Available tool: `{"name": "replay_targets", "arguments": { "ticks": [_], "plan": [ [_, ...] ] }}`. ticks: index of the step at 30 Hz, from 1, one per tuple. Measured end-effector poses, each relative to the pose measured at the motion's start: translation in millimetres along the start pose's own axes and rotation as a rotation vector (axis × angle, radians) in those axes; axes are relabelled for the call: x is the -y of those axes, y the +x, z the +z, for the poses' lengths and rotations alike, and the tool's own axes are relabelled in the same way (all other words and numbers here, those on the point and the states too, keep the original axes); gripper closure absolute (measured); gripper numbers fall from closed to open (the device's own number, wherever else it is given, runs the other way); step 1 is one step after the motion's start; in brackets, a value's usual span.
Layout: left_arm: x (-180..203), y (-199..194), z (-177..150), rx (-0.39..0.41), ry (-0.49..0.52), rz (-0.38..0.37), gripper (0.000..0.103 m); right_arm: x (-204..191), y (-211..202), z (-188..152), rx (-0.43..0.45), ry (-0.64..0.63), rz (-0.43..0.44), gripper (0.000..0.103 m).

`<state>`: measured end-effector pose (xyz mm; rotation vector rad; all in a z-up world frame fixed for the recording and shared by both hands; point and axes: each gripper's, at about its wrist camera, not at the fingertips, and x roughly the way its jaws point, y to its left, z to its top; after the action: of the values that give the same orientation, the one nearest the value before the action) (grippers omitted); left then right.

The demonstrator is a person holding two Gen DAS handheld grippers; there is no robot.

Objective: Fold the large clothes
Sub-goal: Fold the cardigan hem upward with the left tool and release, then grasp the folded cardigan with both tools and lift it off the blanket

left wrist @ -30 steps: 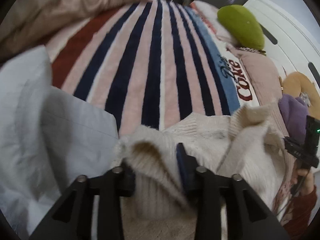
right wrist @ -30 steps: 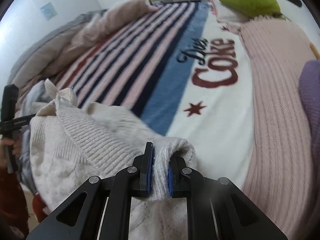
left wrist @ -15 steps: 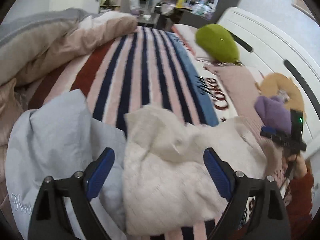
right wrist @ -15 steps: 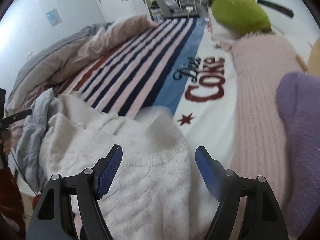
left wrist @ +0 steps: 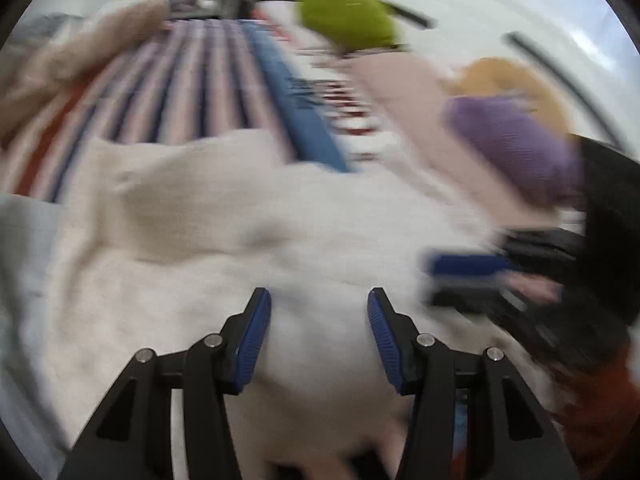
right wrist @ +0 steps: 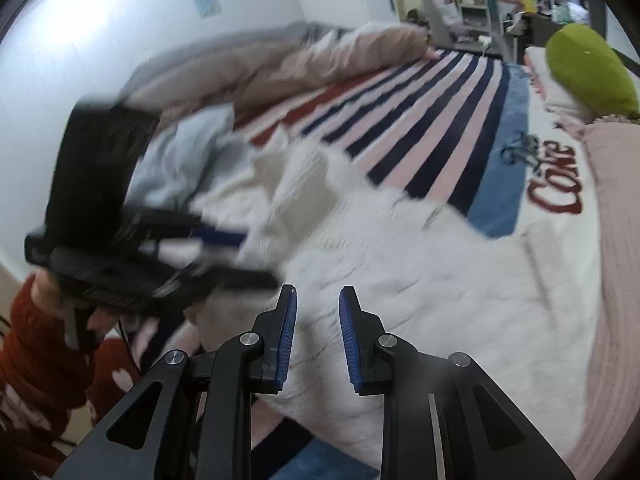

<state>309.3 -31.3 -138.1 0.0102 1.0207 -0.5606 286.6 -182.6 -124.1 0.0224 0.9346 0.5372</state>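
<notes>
A cream knitted sweater lies folded on the striped bed cover; it also shows in the right wrist view. My left gripper is open and empty, just above the sweater's near part. My right gripper is open with a narrower gap and empty, over the sweater's near edge. Each gripper appears blurred in the other's view: the right one at the right, the left one at the left. Both views are motion-blurred.
A pale blue garment lies left of the sweater. A pink knit, a purple item and a green cushion lie to the right. A bunched duvet fills the far left of the bed.
Both grippers let go of the sweater, which dropped flat onto the bed. Since half a second ago both have narrowed their opening, and the two grippers have come closer together.
</notes>
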Motion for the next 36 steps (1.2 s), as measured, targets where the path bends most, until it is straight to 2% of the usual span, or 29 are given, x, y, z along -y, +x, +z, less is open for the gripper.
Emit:
{"name": "replay_targets", "arguments": {
  "ticks": [1,2,3,5,7,8,10,15,16,18,19,22,23,25,30,34,36],
  "plan": [
    [-7.1,6.1,1.8,0.003,-0.009,0.061,0.043,0.6,8.6,-2.7,-0.021,-0.005,-0.019,0.086],
    [-17.7,12.9,3.2,0.008,-0.034,0.078,0.034,4.0,15.8,-4.9,-0.037,-0.001,-0.039,0.086],
    [-25.6,19.2,4.3,0.003,-0.061,0.066,0.032,8.7,21.1,-6.7,-0.05,0.007,-0.057,0.088],
    [-38.9,35.6,5.5,-0.02,-0.104,0.051,0.032,23.2,32.6,-10.1,-0.069,0.041,-0.077,0.089],
    [-36.9,45.9,6.3,-0.015,-0.073,0.115,0.03,33.5,40.4,-13.7,-0.072,0.059,-0.078,0.091],
    [-33.4,51.8,7.7,-0.017,-0.056,0.147,0.03,36.6,42.4,-14.2,-0.071,0.052,-0.09,0.094],
    [-28.9,55.5,12.1,-0.013,-0.054,0.187,0.03,32.3,45.6,-16.7,-0.06,0.016,-0.131,0.095],
    [-16.1,14.6,0.3,0.063,-0.014,0.21,0.03,21.7,36.8,-16.5,-0.047,0.023,-0.144,0.091],
    [-14.3,-0.2,-6.3,0.084,-0.002,0.206,0.029,19.2,31.4,-17.0,-0.037,0.02,-0.141,0.091],
    [-7.8,-33.5,-24.2,0.134,0.002,0.183,0.017,12.8,20.1,-19.2,-0.015,0.021,-0.117,0.088],
    [-5.1,-47.0,-32.6,0.161,-0.004,0.171,0.015,8.0,13.3,-20.2,0.001,0.024,-0.095,0.088],
    [-0.2,-85.5,-68.1,0.229,-0.05,0.133,0.008,-12.4,-4.0,-28.4,0.052,0.01,-0.042,0.088],
    [-1.7,-94.5,-81.5,0.249,-0.082,0.116,0.003,-21.8,-8.0,-32.3,0.067,-0.005,-0.029,0.088],
    [-5.9,-103.4,-106.5,0.27,-0.14,0.08,0.001,-37.2,-10.5,-38.6,0.091,-0.032,-0.011,0.088],
    [-22.6,-77.3,-151.7,0.235,-0.314,-0.052,0.001,-60.1,4.7,-50.1,0.082,-0.059,-0.004,0.088],
    [-33.4,-49.6,-150.4,0.261,-0.39,-0.099,0.001,-59.6,20.5,-54.2,0.051,-0.053,-0.032,0.091],
    [-40.1,-38.1,-143.1,0.29,-0.407,-0.072,0.001,-56.6,25.6,-54.8,0.051,-0.058,-0.06,0.097]
  ]
}}
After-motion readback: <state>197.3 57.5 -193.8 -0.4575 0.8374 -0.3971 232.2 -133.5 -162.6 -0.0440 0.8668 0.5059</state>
